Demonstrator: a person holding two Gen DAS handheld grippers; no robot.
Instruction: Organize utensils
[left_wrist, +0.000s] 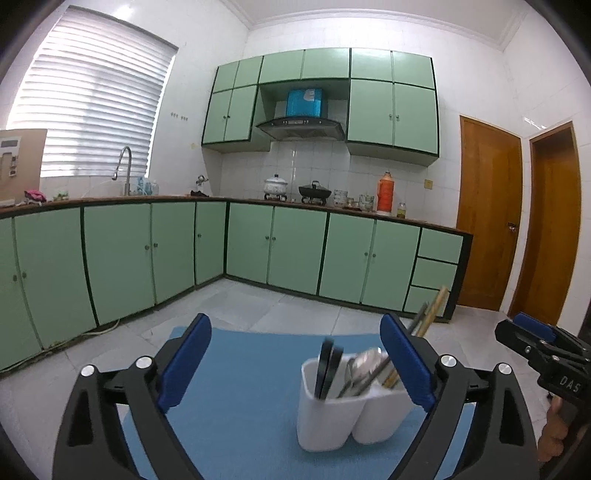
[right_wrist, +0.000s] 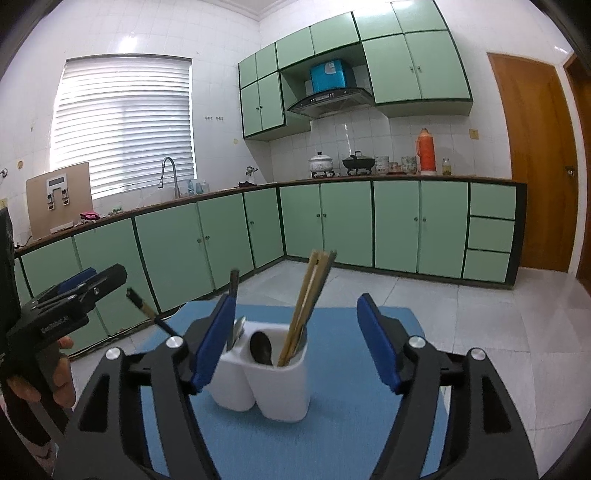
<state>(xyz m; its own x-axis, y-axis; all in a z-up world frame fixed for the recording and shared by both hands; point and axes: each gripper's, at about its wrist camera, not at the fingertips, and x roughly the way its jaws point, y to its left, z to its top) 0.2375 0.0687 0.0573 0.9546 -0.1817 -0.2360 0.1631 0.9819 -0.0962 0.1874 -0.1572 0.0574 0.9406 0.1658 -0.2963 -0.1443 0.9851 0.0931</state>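
A white two-compartment utensil holder (right_wrist: 266, 380) stands upright on a blue mat (right_wrist: 343, 424) that covers the surface in the middle of a green-cupboard kitchen. From the right-hand camera, the nearer compartment holds a dark spoon (right_wrist: 260, 349) and a bundle of wooden chopsticks (right_wrist: 308, 302) leaning up and to the right; the farther compartment holds a dark-handled utensil and some metal pieces, partly hidden behind a blue pad. From the left-hand camera the same holder (left_wrist: 332, 410) shows black-handled pieces (left_wrist: 327, 369) in one compartment and metal spoons (left_wrist: 364, 363) with the chopsticks (left_wrist: 432, 314) in the other, somewhat blurred.

The left tongs (left_wrist: 295, 373) are spread wide, with nothing pinched between the blue pads; the holder sits ahead of them, towards the right-hand pad. The right tongs (right_wrist: 295, 343) are also spread, gripping nothing, with the holder between and beyond their pads, not touched as far as I can see. Each pair of tongs appears at the edge of the other's view, held by a hand (right_wrist: 55, 373).
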